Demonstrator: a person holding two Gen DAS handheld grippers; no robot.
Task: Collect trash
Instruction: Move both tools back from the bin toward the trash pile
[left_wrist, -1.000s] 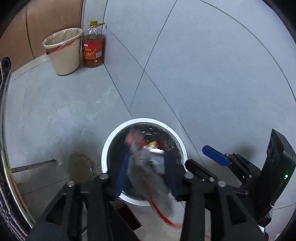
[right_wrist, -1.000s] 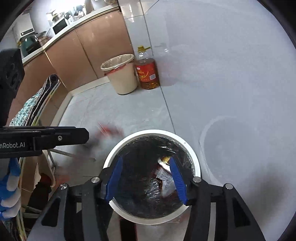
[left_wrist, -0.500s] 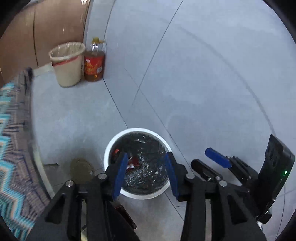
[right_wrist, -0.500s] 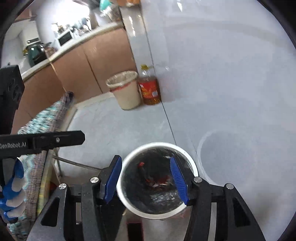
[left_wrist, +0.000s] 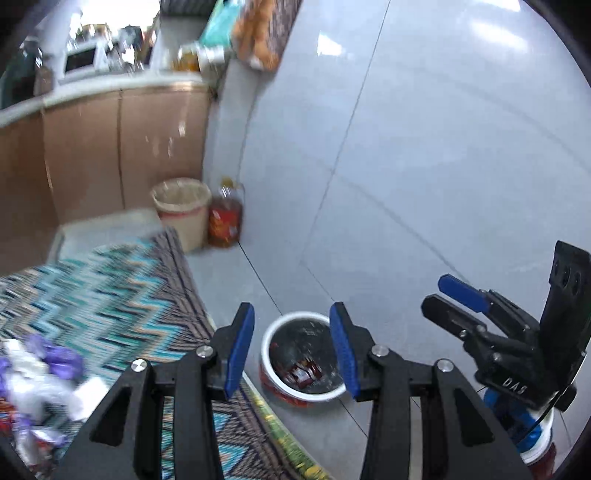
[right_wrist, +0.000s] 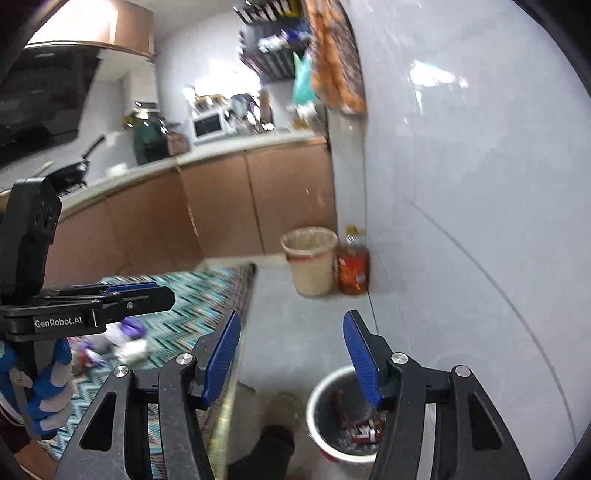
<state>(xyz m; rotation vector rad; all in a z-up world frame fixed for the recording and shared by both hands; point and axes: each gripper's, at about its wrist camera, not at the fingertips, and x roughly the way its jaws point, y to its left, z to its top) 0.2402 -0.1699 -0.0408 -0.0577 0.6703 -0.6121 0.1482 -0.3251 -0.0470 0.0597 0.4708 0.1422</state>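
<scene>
Both grippers have lifted away from the white-rimmed, black-lined trash bin (left_wrist: 302, 360), wrapper now inside. The left gripper (left_wrist: 291, 349) and right gripper (right_wrist: 291, 356) hold jaws wide, empty. More litter (left_wrist: 40, 373) waits on the zigzag-patterned tabletop (left_wrist: 110, 295).

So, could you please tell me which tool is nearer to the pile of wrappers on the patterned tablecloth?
Left. The left tool is beside the wrappers; the right tool is farther off, toward the white bin.

Both wrist views high above the floor, angled down, sharing white bin (left_wrist: 303, 360) (right_wrist: 343, 417), patterned table, far counter.
</scene>
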